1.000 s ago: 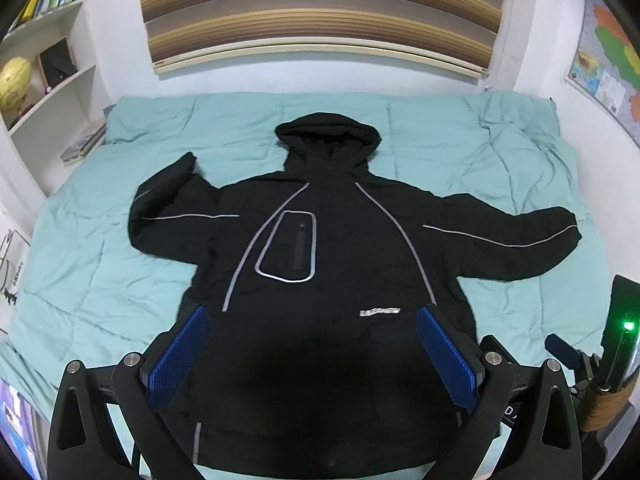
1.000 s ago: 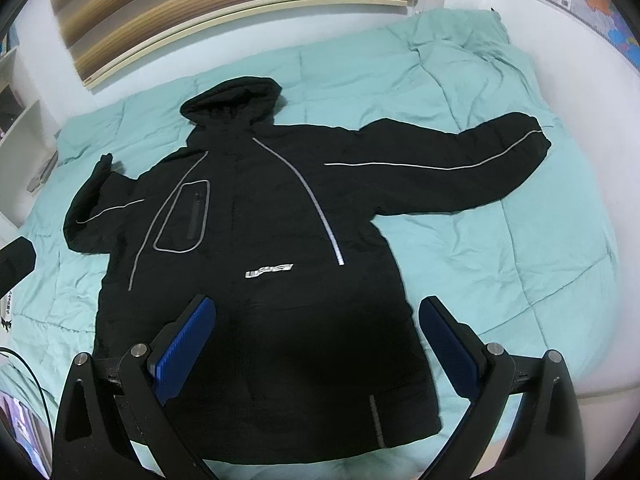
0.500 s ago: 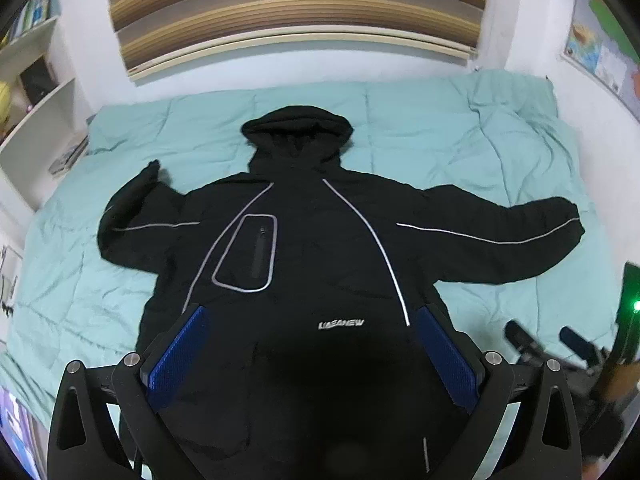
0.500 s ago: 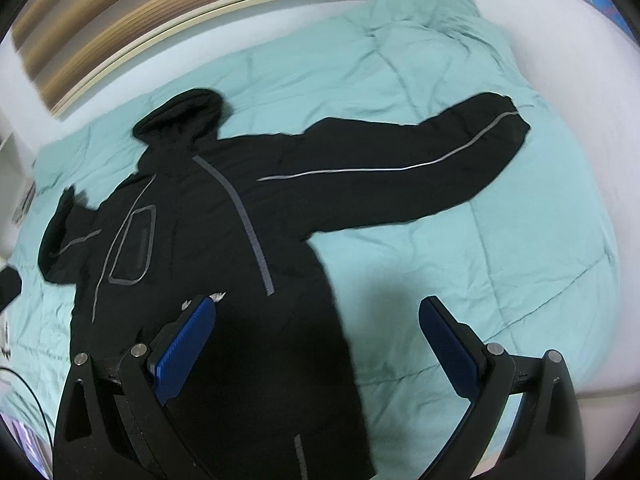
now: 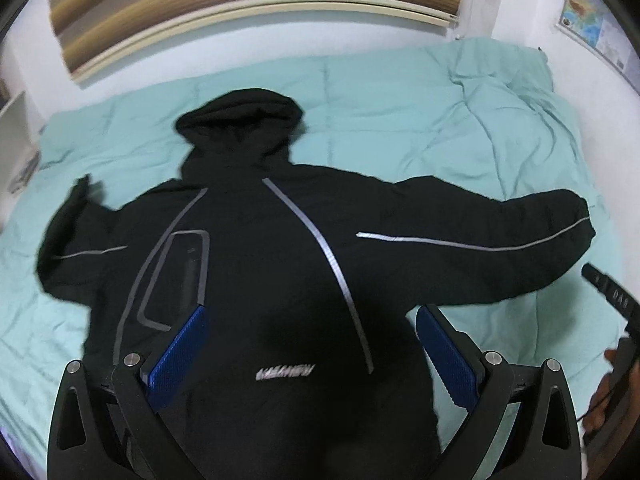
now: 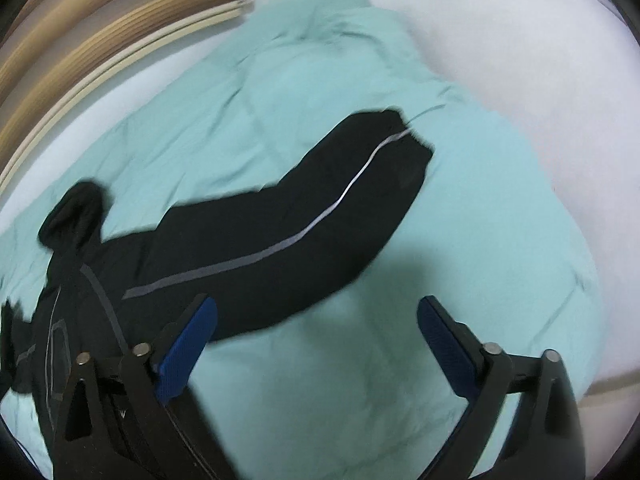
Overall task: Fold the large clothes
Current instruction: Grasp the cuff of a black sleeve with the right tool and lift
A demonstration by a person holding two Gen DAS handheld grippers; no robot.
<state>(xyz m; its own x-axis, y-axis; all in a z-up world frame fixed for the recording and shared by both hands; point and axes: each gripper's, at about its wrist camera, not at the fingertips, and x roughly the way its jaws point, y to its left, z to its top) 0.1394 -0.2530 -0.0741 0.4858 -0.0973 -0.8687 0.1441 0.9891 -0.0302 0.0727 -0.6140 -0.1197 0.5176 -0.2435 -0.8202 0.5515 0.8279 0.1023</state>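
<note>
Left wrist view: a black hooded jacket (image 5: 256,264) lies spread flat, sleeves out, on a bed's teal quilt (image 5: 400,120). Above its lower half the left gripper (image 5: 308,344) hangs released, grasping nothing. Over bare quilt beside one sleeve (image 6: 304,220), the right gripper (image 6: 316,336) is closing, empty.

Left wrist view: set above the foot edge of the bed (image 5: 400,92), looking steeply down and forward toward the head edge and the striped blind (image 5: 256,12); near the black jacket (image 5: 280,264), whose torso fills the middle.
Right wrist view: set over the bed's right side, tilted, facing the far right corner; blurred.
Shared: the jacket's outstretched sleeve (image 6: 320,216) with its grey stripe, hood (image 6: 76,212), green quilt, blind.
</note>
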